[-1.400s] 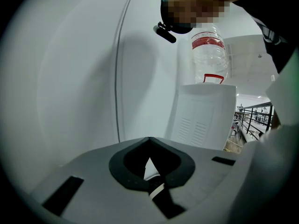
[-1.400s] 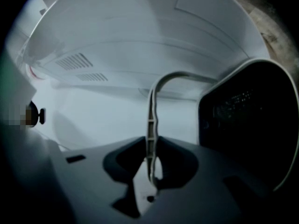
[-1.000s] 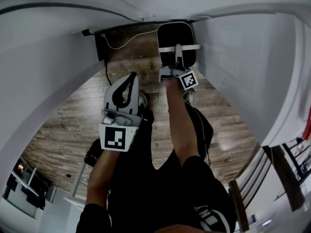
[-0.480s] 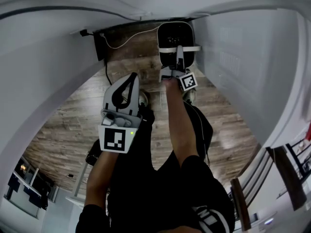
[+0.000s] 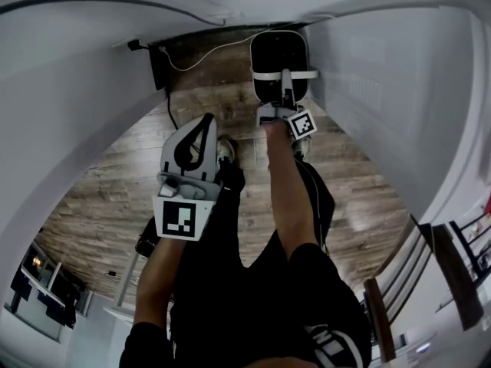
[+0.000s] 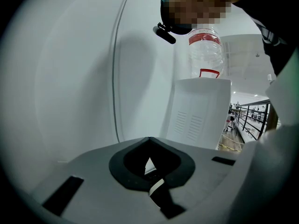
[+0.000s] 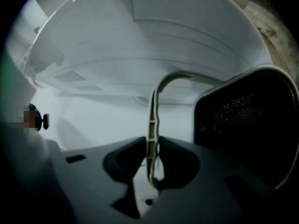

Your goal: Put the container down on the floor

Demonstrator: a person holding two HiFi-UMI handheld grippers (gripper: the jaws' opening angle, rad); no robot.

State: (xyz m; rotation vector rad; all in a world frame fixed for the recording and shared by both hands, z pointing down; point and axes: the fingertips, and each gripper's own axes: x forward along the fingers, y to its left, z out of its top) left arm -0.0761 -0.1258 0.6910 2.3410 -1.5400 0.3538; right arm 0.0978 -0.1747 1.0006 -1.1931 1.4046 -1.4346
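Container (image 5: 279,52) barely shifted: black, white handle (image 7: 150,120) | right jaws gripping handle | left jaws closed

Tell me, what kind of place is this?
Probably an office or home corner indoors: wood plank floor, white walls, and a water cooler with its bottle on top.

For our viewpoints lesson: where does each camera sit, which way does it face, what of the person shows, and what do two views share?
Head view: on the head, facing down at the floor; arms, legs, left gripper, right gripper show.
Left gripper view: on that gripper, facing up at a water cooler; shut jaws, the person's head show.
Right gripper view: on that gripper, facing along jaws shut on the handle.
Shared: head and right gripper views show the container.
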